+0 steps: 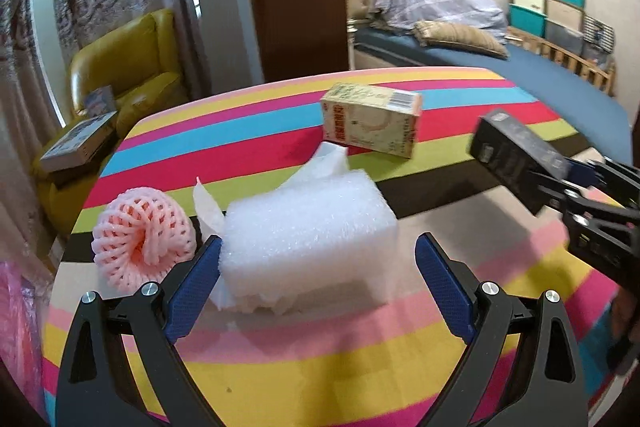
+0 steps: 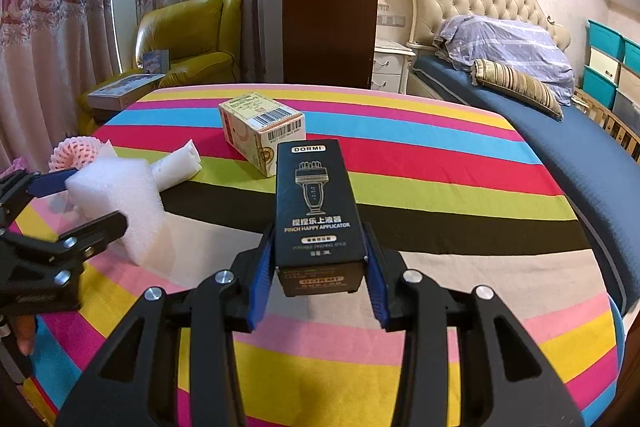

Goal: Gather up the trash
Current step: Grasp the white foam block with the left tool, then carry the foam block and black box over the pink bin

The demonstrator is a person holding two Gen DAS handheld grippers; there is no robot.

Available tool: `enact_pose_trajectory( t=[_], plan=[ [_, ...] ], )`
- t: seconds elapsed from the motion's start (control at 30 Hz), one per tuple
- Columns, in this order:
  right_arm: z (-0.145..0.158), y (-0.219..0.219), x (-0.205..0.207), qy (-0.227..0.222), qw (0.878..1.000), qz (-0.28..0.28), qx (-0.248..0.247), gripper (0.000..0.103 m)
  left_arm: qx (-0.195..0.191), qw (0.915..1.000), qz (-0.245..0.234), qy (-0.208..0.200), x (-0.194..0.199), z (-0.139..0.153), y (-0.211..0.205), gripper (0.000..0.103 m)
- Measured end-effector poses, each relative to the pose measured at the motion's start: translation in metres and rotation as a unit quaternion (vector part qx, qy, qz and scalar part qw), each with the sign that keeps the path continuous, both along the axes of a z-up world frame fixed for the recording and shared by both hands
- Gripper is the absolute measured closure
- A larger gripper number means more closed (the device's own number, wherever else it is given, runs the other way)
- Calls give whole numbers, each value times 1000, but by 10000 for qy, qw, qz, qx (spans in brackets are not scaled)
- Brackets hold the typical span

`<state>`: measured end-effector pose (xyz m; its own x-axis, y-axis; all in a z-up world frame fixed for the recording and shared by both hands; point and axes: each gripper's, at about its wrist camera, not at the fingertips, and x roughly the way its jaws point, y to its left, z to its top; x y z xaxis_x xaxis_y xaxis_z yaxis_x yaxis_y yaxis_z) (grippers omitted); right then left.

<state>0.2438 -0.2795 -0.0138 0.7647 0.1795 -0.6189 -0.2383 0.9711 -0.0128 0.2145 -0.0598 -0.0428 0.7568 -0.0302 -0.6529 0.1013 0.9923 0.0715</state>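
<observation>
White foam block (image 1: 308, 227) on striped tabletop (image 1: 360, 363), directly ahead between released left tongs (image 1: 318, 259); left pad touching, right pad apart. Long axis crosswise to tongs. Right tongs (image 2: 320, 267) clenched on upright black carton (image 2: 316, 211), far right.

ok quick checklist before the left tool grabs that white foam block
1. Foam block between the left tool fingers: ok.
2. Left tool wide enough: ok; one pad at the block's side, the other clear.
3. Right tool grips the black box: ok.
4. Black box clear of the foam: ok.
5. Tissue behind the block stays out of the grip: cannot tell.
6. Trash bin in view: not ok.
</observation>
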Motion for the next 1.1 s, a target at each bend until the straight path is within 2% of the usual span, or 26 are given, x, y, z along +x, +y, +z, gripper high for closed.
enact_pose_trajectory(
  t=[0.07, 0.13, 0.37, 0.47, 0.77, 0.93, 1.1],
  plan=[
    [0, -1, 0, 5, 10000, 5, 36, 63, -168, 9997, 127, 97, 8, -1, 5, 14],
    [0, -2, 0, 10, 10000, 4, 55, 63, -293, 9995, 96, 74, 8, 0, 8, 24],
    [0, -2, -2, -21, 10000, 28, 62, 63, -83, 9990, -174, -404, -19, 7, 4, 25],
    [0, -2, -3, -45, 10000, 29, 42, 63, -205, 9983, -188, -515, -29, 12, 6, 25],
    [2, 2, -5, -119, 9999, 63, -45, 63, -897, 9928, -79, -793, -69, 22, 41, 25],
    [4, 2, -14, -122, 9997, 151, 165, 63, -960, 9917, 2, -859, -89, 21, 60, 24],
    [5, 18, -27, -105, 9989, 444, 146, 63, -832, 9929, 75, -845, -102, 19, 72, 24]
  ],
)
